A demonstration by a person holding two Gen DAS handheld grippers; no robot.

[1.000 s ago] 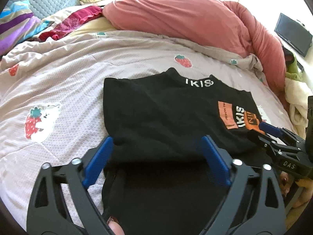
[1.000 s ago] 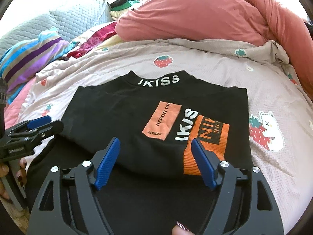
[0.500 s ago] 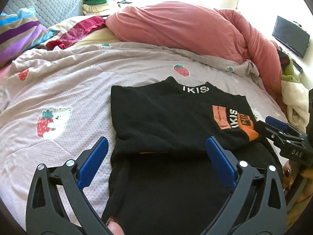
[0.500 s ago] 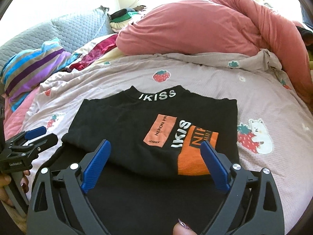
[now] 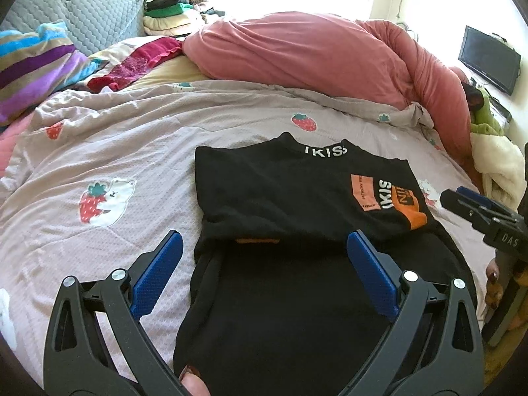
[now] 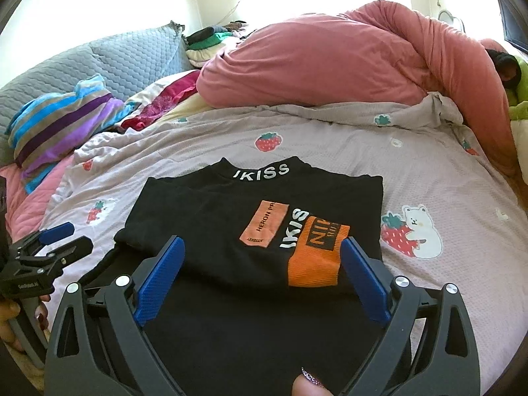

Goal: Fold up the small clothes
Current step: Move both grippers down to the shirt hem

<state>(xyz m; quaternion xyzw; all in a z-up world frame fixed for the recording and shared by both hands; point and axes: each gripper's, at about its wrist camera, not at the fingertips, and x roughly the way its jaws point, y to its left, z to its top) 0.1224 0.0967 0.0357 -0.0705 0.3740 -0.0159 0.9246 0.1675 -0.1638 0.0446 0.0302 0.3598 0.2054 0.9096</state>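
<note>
Strawberry-print bedspread (image 5: 138, 151); folded black top (image 6: 250, 217) beyond both spread tongs.

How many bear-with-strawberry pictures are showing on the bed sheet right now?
2: one bear print left of the black shirt, one right of it. A white patch at the near-left edge may be another; more could lie under the shirt.

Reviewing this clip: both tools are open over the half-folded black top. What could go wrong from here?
1. The black top has its upper half folded over the lower; that loose folded edge may slip or bunch when regrasped.
2. The bedcover under it is soft and wrinkled, so the open left tool or right tool might pinch bedding with the cloth.
3. The left side looks uneven, so the next fold may come out skewed.
</note>
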